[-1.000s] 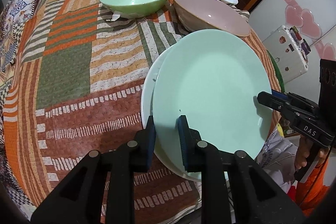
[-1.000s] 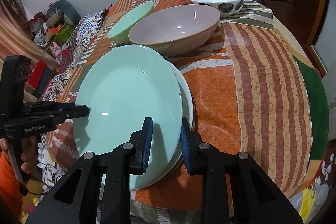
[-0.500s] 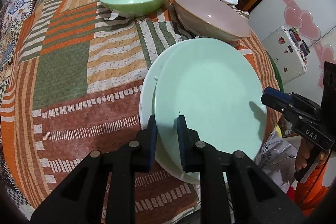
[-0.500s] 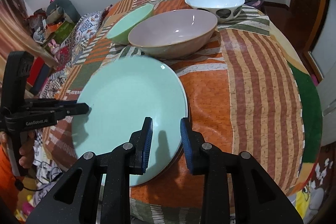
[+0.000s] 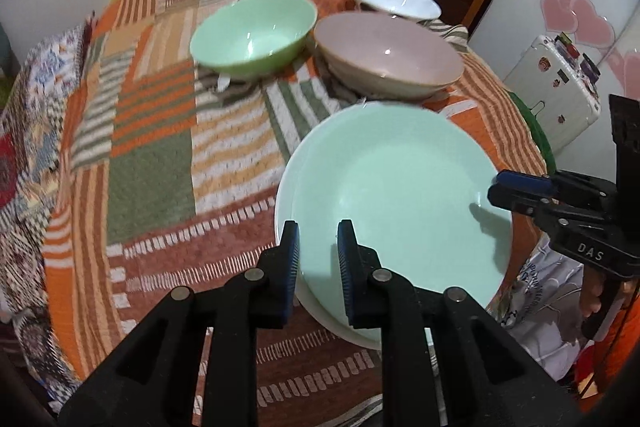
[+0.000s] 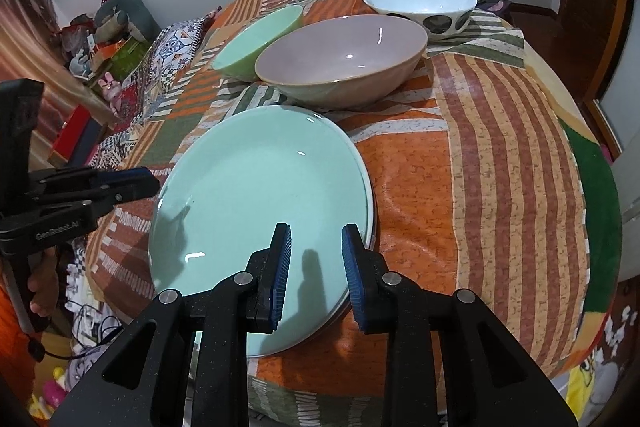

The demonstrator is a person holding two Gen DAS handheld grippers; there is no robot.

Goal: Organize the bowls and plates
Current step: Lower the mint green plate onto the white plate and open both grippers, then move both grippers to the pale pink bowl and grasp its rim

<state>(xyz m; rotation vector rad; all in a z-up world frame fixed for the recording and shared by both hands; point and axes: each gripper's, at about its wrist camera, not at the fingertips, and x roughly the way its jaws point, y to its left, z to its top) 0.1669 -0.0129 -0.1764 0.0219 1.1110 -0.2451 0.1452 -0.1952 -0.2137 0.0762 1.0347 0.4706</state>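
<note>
A mint green plate (image 5: 400, 199) (image 6: 260, 203) lies stacked on a white plate (image 5: 282, 195) (image 6: 370, 215) on the patchwork tablecloth. Behind them stand a green bowl (image 5: 254, 33) (image 6: 260, 41), a pink bowl (image 5: 388, 53) (image 6: 344, 63) and a white spotted bowl (image 5: 394, 1) (image 6: 422, 7). My left gripper (image 5: 318, 259) is open, its jaws hovering at the plates' near left rim, holding nothing. My right gripper (image 6: 314, 263) is open, its jaws above the green plate's near rim, holding nothing. Each gripper shows in the other's view (image 5: 520, 187) (image 6: 120, 183).
The round table (image 6: 500, 167) drops off close to the plates on the near side. A small white fridge (image 5: 556, 95) stands to the right of the table. Toys and boxes (image 6: 100, 51) clutter the floor to the left.
The green plate came down flat onto the white plate and both grippers let go of it. Both grippers opened wider and pulled back and up a little.
</note>
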